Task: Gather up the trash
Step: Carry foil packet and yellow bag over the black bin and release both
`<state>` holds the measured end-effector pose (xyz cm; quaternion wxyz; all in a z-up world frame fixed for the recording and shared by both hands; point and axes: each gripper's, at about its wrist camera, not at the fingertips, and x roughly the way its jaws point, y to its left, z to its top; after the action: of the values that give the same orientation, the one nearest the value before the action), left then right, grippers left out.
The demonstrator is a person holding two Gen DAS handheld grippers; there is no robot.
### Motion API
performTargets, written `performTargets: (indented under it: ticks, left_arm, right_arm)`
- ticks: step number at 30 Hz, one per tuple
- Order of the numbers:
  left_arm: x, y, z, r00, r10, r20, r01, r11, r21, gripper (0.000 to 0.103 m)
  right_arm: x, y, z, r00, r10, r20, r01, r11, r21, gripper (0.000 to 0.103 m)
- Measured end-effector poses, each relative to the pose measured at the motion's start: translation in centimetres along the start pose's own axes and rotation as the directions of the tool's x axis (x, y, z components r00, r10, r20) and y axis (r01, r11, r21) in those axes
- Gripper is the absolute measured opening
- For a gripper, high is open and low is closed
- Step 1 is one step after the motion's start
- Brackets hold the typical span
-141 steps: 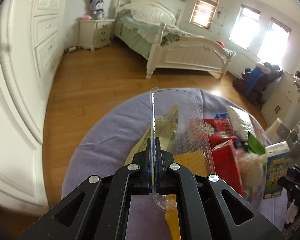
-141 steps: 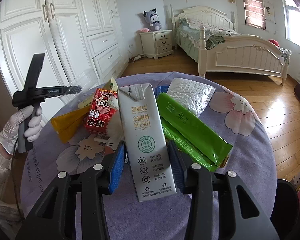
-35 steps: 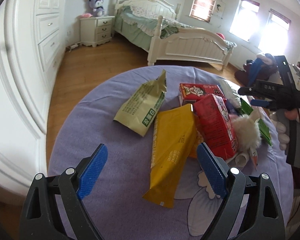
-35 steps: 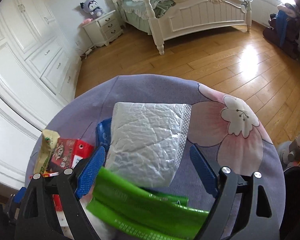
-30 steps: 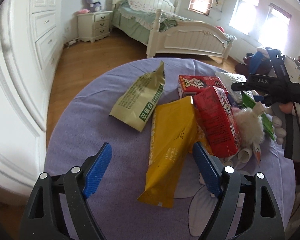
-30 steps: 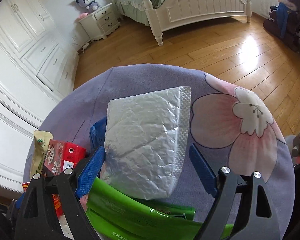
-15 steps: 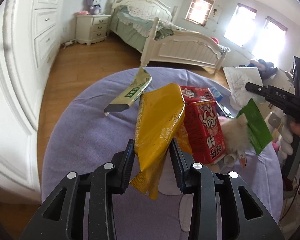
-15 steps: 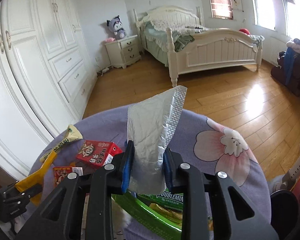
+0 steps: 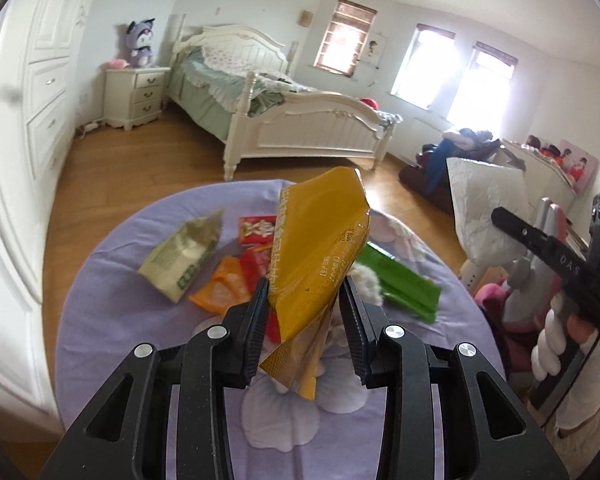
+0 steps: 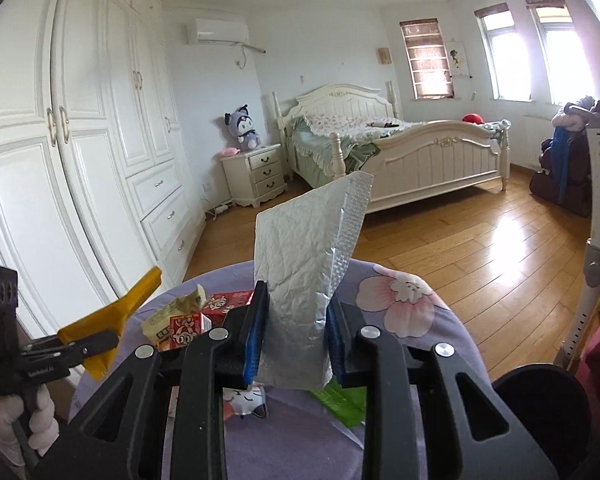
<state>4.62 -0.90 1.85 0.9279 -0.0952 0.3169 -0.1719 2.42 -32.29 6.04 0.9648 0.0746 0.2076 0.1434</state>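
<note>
My left gripper (image 9: 305, 312) is shut on a yellow snack bag (image 9: 320, 248), lifted clear above the round table (image 9: 112, 320) with its purple flowered cloth. My right gripper (image 10: 294, 332) is shut on a crinkled silver foil bag (image 10: 304, 256), also raised off the table; that foil bag (image 9: 484, 204) shows at the right of the left wrist view, and the yellow bag (image 10: 112, 316) shows at the left of the right wrist view. On the cloth lie a beige-green packet (image 9: 184, 256), an orange wrapper (image 9: 220, 288), red cartons (image 9: 256, 228) and a green wrapper (image 9: 404, 284).
White wardrobes (image 10: 80, 160) run along the left wall. A white bed (image 9: 280, 120) and a nightstand (image 9: 134, 94) stand beyond the table on the wooden floor. A black round bin rim (image 10: 540, 396) sits low at the right, next to a white pole (image 10: 596, 280).
Both grippers closed on their bags, the left on the yellow one, the right on the silver one, and lifted them off the table. The views tilted up toward the room.
</note>
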Motion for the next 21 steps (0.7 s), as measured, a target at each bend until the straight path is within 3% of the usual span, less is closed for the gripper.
performTargets:
  ticks: [9, 15, 21]
  left_arm:
    - [3.3, -10.4, 0.1, 0.988, -0.14, -0.056, 0.147, 0.978, 0.147, 0.037]
    - [6.4, -16.6, -1.1, 0.97, -0.208, -0.125, 0.233, 0.942, 0.241, 0.037]
    - [10.6, -21.2, -2.7, 0.942, -0.254, -0.221, 0.309, 0.912, 0.27, 0.037]
  right_arm:
    - [-6.1, -4.9, -3.9, 0.977, -0.2, 0.076, 0.2, 0.98, 0.009, 0.027]
    - [-7.8, -8.8, -6.9, 0.95, -0.308, 0.05, 0.305, 0.951, 0.054, 0.027]
    - [-8.5, -11.9, -10.4, 0.914, -0.405, 0.019, 0.404, 0.913, 0.06, 0.027]
